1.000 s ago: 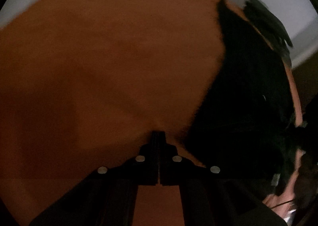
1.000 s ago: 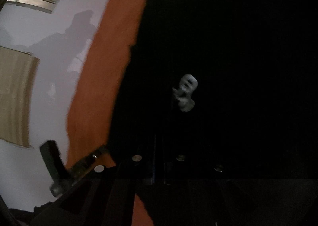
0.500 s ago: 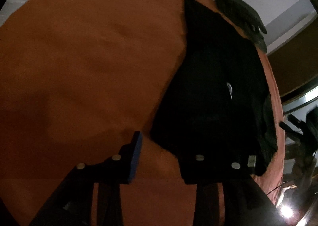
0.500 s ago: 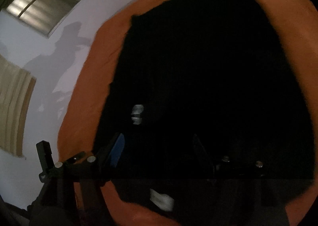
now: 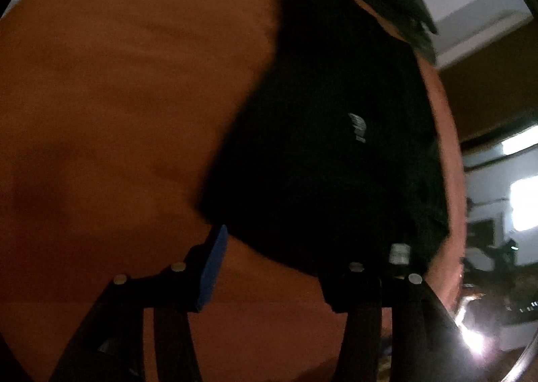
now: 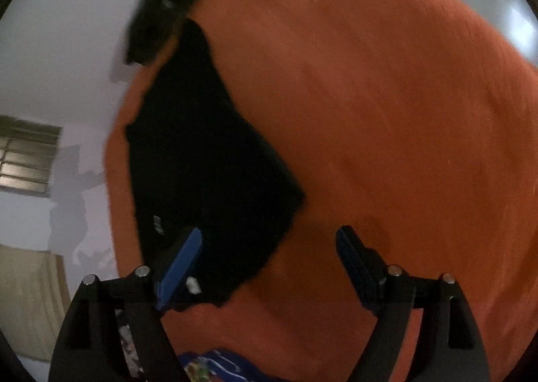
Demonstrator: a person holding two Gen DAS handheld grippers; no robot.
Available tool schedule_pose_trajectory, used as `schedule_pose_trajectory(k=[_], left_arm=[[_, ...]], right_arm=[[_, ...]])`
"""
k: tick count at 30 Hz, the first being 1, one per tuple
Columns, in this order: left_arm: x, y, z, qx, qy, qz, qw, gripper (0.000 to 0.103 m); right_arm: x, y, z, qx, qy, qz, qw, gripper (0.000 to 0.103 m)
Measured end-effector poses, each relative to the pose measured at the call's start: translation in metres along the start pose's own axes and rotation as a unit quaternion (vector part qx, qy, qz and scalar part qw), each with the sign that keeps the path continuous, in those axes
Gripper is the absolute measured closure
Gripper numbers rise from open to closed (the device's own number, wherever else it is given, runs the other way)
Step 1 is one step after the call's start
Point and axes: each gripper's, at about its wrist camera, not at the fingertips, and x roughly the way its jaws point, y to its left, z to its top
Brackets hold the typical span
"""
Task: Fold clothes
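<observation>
A black garment [image 5: 322,133] lies flat on an orange bedsheet [image 5: 117,96] that covers the bed. In the left wrist view it fills the right half of the sheet, running from a narrow far corner near the wall to a wide near edge just ahead of the tool. A small pale print [image 5: 357,126] shows on its upper surface, and a small pale tag [image 5: 399,252] sits at its near right edge.

The left tool [image 5: 285,267] has its 2 fingers well apart and grips nothing. Its left finger shows a blue pad [image 5: 212,269] over bare sheet, while the right finger overlaps the garment's near edge; whether it touches the cloth cannot be told.

In the right wrist view the black garment [image 6: 208,163] lies on the left part of the orange bedsheet [image 6: 386,129], close to the sheet's left edge. The right tool [image 6: 269,257] is also spread wide and holds nothing; its left finger is over the garment's near corner, its right finger over bare sheet.

A second dark item [image 6: 161,18], blurred, lies at the far edge of the bed beside the white wall [image 6: 60,45].
</observation>
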Motion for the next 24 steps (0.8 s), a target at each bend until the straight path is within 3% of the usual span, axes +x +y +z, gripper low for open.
schedule_pose_trajectory(k=[3, 6, 10, 14, 16, 18, 19, 20, 22, 24], left_arm=[[0.008, -0.017, -0.017, 0.029, 0.034, 0.004, 0.999, 0.048], [0.017, -0.017, -0.035, 0.03, 0.072, -0.002, 0.9969, 0.048], [0.02, -0.008, -0.048, 0.0, 0.097, -0.014, 0.9951, 0.048], [0.037, -0.011, -0.034, -0.023, 0.116, -0.019, 0.9928, 0.048], [0.045, -0.014, -0.034, -0.029, 0.12, -0.018, 0.9922, 0.048], [0.051, -0.017, -0.034, -0.029, 0.119, -0.015, 0.9923, 0.048], [0.053, -0.018, -0.035, -0.03, 0.119, -0.014, 0.9923, 0.048], [0.054, -0.018, -0.036, -0.031, 0.12, -0.015, 0.9922, 0.048], [0.052, -0.018, -0.039, -0.031, 0.124, -0.015, 0.9917, 0.048], [0.047, -0.017, -0.043, -0.026, 0.129, -0.018, 0.9911, 0.048]], right_arm=[[0.029, 0.004, -0.014, -0.015, 0.038, 0.0, 0.999, 0.021], [0.064, 0.018, -0.036, -0.019, 0.069, 0.029, 0.997, 0.021], [0.093, 0.03, -0.056, -0.017, 0.084, 0.038, 0.996, 0.021], [0.104, 0.05, -0.051, -0.019, 0.085, 0.053, 0.995, 0.022], [0.111, 0.063, -0.04, -0.03, 0.084, 0.053, 0.995, 0.036], [0.117, 0.064, -0.034, -0.038, 0.081, 0.024, 0.996, 0.079], [0.12, 0.065, -0.031, -0.041, 0.079, 0.007, 0.996, 0.09], [0.119, 0.06, -0.032, -0.04, 0.081, 0.001, 0.996, 0.095], [0.117, 0.049, -0.035, -0.03, 0.085, 0.007, 0.996, 0.095], [0.111, 0.041, -0.034, -0.015, 0.096, 0.025, 0.995, 0.085]])
